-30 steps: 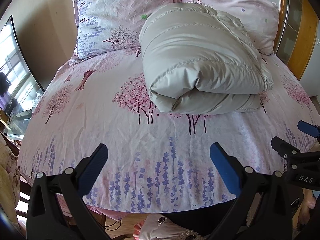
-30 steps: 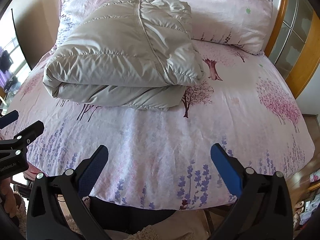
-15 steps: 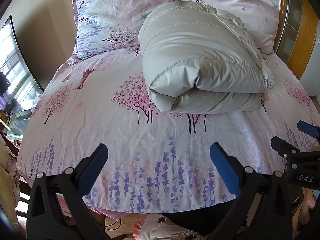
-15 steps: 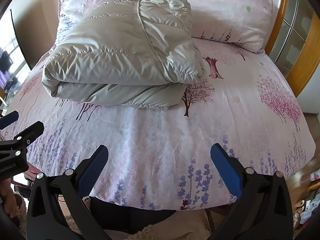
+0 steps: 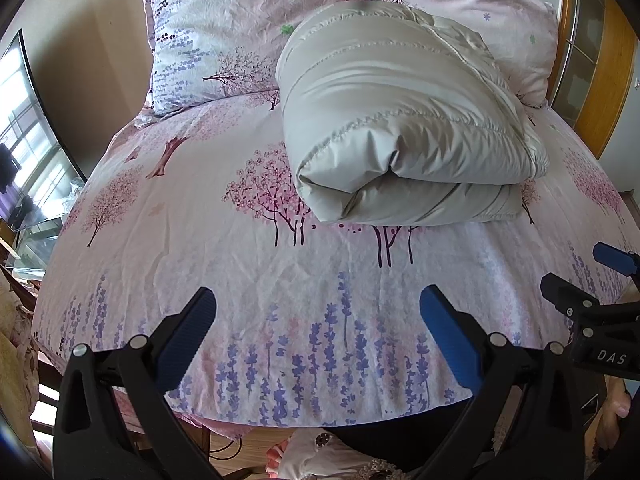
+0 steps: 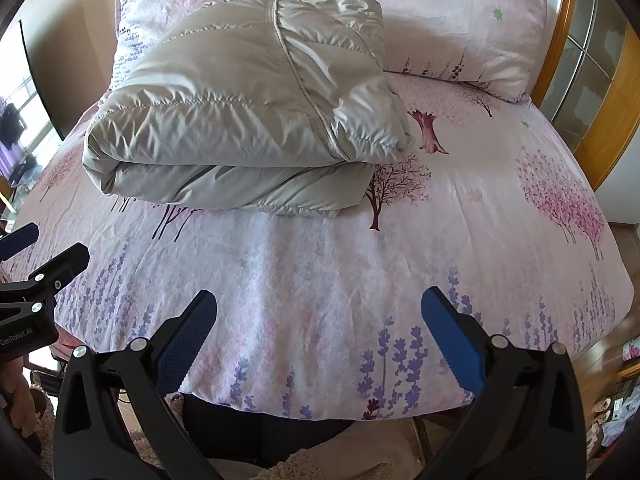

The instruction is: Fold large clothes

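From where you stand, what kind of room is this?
Most likely a bedroom: a bed with a floral sheet, two matching pillows at its head, and a folded grey puffer jacket lying on it.

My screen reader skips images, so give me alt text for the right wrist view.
A folded grey puffer jacket lies on a floral pink bedsheet, its far end against two pillows. The right hand-held gripper hangs open and empty over the bed's near edge, with the left hand-held gripper at the frame's left.
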A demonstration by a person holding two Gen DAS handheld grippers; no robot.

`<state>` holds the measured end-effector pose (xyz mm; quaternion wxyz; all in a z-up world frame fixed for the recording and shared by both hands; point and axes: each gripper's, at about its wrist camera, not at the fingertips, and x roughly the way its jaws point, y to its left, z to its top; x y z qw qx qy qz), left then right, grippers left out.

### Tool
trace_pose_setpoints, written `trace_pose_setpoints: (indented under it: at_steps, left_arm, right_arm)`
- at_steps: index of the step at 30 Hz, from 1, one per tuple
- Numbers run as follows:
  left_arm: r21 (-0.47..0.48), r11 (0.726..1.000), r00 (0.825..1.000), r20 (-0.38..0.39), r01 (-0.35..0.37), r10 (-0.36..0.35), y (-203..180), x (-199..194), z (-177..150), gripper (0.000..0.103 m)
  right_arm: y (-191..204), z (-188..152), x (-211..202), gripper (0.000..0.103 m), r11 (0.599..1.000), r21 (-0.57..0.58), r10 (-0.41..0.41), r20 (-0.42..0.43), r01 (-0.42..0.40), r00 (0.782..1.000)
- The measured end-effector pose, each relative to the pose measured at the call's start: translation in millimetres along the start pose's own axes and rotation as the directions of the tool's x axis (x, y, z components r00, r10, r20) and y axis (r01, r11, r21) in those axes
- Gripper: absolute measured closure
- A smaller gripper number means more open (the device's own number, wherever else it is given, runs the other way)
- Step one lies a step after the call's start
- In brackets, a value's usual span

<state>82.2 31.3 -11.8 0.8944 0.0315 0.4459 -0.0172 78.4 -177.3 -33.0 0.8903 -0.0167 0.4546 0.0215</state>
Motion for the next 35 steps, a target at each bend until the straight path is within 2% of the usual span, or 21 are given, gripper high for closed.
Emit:
trace_pose_setpoints:
  at_steps: [35]
  left_arm:
    - [0.008,1.0,1.0,-0.017,0.004,-0.004,-1.0,4.5,-2.0,0.002]
  right_arm:
    - [-1.8,-1.0,2.9,0.001,1.0,0.006,0.003,-0.008,-0.003,1.0]
